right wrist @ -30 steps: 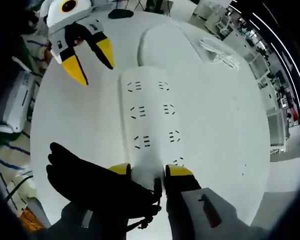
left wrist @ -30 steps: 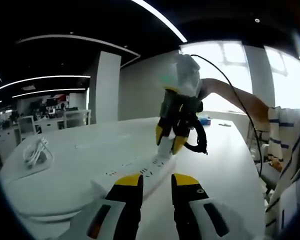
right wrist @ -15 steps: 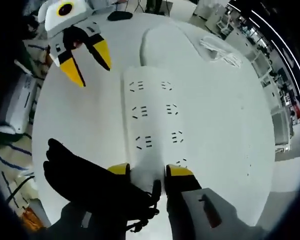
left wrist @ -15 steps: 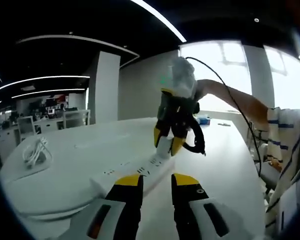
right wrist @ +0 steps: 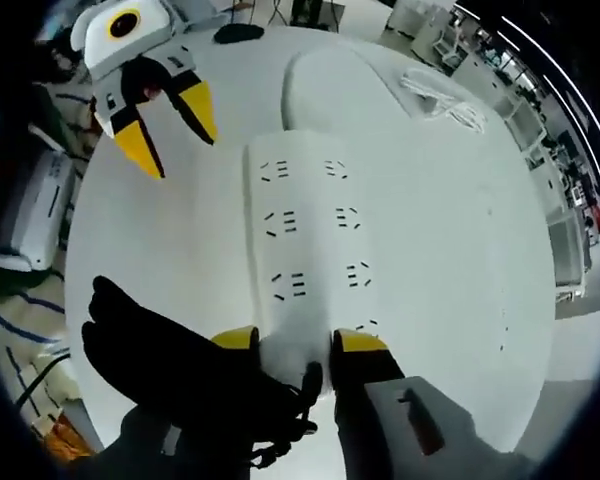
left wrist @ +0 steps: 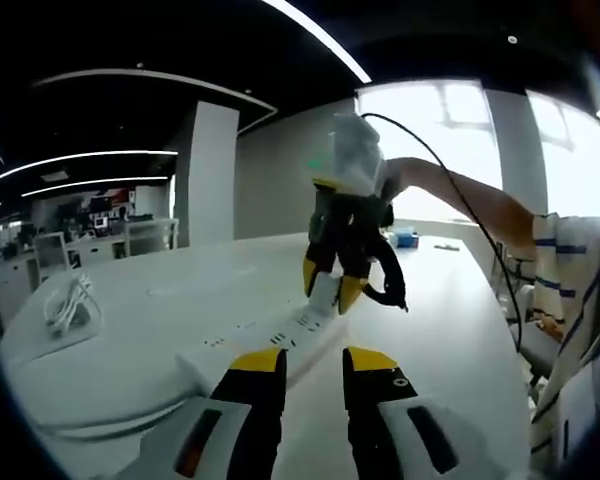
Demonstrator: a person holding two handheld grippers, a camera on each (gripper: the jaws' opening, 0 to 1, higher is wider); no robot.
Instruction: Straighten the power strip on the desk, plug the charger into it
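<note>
Gripping item one, white charger (right wrist: 292,345): the right gripper (right wrist: 292,342) has its jaws closed on the charger's sides, poised just above the near end of the power strip (right wrist: 305,230), presumably to seat the plug. Item two, left gripper (left wrist: 310,362): jaws slightly parted, holding nothing, hovering beside the strip on the white desk (right wrist: 430,230), likely ready to steady it.

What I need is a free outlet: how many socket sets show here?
7 on the power strip: three in the left column, four in the right, lowest beside the right hand-held gripper; more may be hidden.
</note>
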